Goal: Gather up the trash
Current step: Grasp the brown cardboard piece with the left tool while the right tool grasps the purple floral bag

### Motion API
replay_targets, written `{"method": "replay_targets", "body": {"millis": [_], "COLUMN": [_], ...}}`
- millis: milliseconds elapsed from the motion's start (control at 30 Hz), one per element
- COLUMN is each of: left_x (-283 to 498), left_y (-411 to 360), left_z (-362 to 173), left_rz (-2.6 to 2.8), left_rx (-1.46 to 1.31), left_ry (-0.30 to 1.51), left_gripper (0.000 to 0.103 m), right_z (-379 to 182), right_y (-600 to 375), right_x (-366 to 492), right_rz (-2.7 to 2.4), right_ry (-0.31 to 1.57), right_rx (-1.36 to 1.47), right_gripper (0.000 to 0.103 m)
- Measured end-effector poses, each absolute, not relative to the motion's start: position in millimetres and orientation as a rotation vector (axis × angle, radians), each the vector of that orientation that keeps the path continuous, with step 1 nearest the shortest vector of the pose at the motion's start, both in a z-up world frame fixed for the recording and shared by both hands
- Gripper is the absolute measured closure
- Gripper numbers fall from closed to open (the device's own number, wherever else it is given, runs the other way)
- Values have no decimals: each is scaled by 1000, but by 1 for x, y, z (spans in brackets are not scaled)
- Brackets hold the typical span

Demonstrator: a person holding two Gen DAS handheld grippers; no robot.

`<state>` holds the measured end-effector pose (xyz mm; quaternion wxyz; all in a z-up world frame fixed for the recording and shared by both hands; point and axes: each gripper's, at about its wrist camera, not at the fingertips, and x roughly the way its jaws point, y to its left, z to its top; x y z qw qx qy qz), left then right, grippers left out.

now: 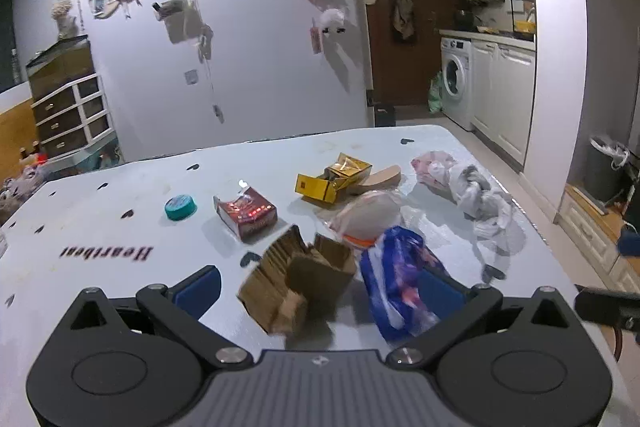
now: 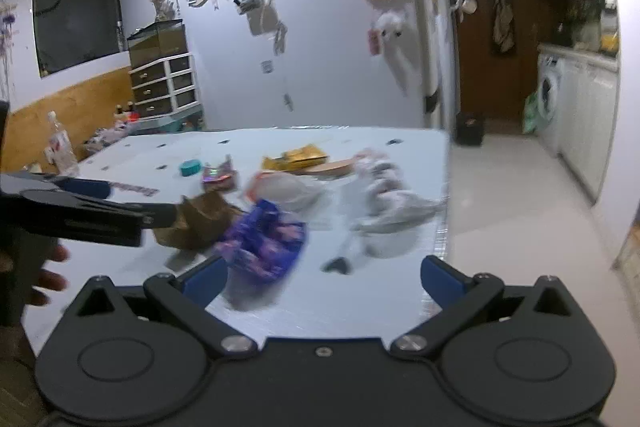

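Note:
Trash lies scattered on a white table (image 1: 120, 227) printed with small hearts. My left gripper (image 1: 320, 287) is open just above the table. A crumpled brown cardboard box (image 1: 300, 283) and a blue-purple wrapper (image 1: 400, 283) lie between its blue pads without touching them. Behind them are a red box (image 1: 246, 213), a teal cap (image 1: 181, 207), a gold box (image 1: 332, 179), a white bag (image 1: 368, 215) and crumpled white plastic (image 1: 484, 203). My right gripper (image 2: 324, 277) is open over the table's near edge, with the blurred purple wrapper (image 2: 264, 239) just past its left pad.
A grey trash bin (image 1: 606, 167) with a white liner stands on the floor to the right of the table. In the right wrist view, the left tool's black finger (image 2: 120, 215) reaches in beside the cardboard (image 2: 200, 219), held by a hand (image 2: 44, 267). A plastic bottle (image 2: 60, 147) stands far left.

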<state>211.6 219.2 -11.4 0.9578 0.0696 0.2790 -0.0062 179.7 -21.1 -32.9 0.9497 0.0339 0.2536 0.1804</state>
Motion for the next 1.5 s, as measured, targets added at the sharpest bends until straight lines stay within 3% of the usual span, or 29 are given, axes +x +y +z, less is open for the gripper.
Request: {"method": "replay_targets", "body": {"millis": [533,733,767,833,867,1000,1300,1367,1500], "left_x": [294,319,323,328,329,330,329,326,316], "left_y": [234,234,235,235,234,230,230,234,236], "left_z": [-28,-41,-43,-47,-49,-53,-54,-53,-49], "left_rz": [-32,-31,-43,-69,-81,-106,-55,-45,-31], "left_rx": [152,181,168,148,145,136,102,79,40], "left_ry": [741,811,824,846,854,873,878,872,833], "left_gripper": [0,0,0,0,0,0,3,18,31], "right_z": [-88,-91,-90,-90,-91,-92,-93,-92,-91], "right_y": [48,55,55,52,50,43,31,29,21], "right_x": [266,265,264,264,265,264,255,253,250], "right_rz": [382,448,444,449,463,487,518,519,519], "right_ry": [764,746,744,747,754,773,778,779,789], "right_rx": [348,347,336,331,338,332,340,336,341], "right_gripper": [1,26,36,44,53,68,76,77,79]}}
